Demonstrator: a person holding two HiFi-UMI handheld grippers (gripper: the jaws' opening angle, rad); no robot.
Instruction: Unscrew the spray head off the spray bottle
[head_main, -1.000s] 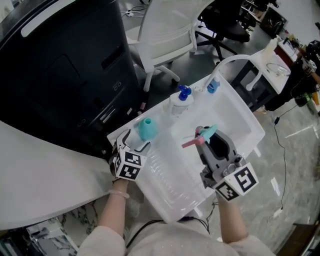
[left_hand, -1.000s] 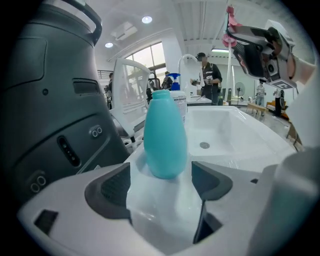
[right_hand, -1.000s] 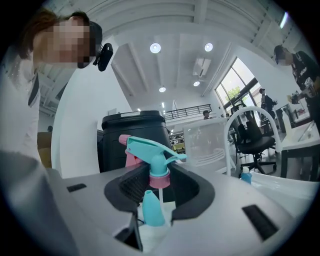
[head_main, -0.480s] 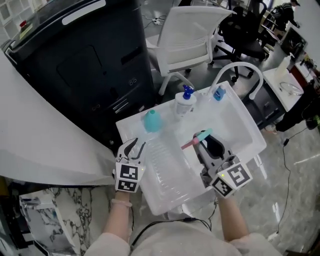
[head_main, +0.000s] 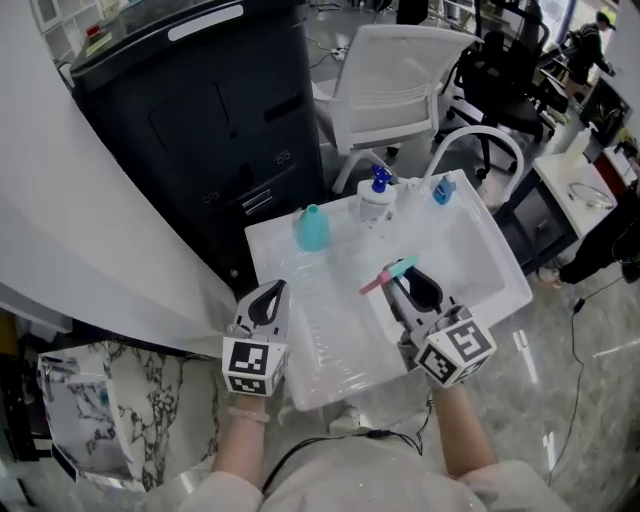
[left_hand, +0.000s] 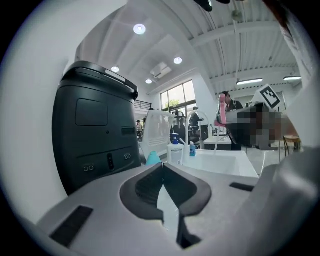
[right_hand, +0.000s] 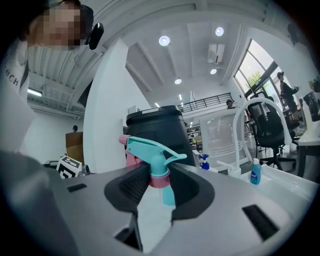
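Spray head, teal with a pink trigger and a pink collar, is off its bottle and held above the sink, over the near part of the basin. The right tool pinches it at the collar, its pads pressed on either side of the pink ring, so the nozzle rides upright above the jaws and the short teal stub hangs free below. Gripping at the collar looks deliberate: it is the round, firm part that turns on the thread, and it leaves the trigger unsqueezed.

At about 10 o'clock from the head, in the head view, the teal bottle stands upright and capless on the sink's flat ledge, well apart from both tools. Standing it there keeps its open neck up. With head and bottle separate, the unscrewing seems done, and what remains is probably only to set the head down.

At 9 o'clock sits the left tool, at the sink's near left corner and clear of the bottle. Its jaws have just been closing and now meet tip to tip with nothing between them, which reads as a hand with no work left.

Farther out, a white pump bottle stands at 12 o'clock and a small blue bottle at 1 o'clock, by the arched white tap. A big black cabinet and a white chair stand behind.
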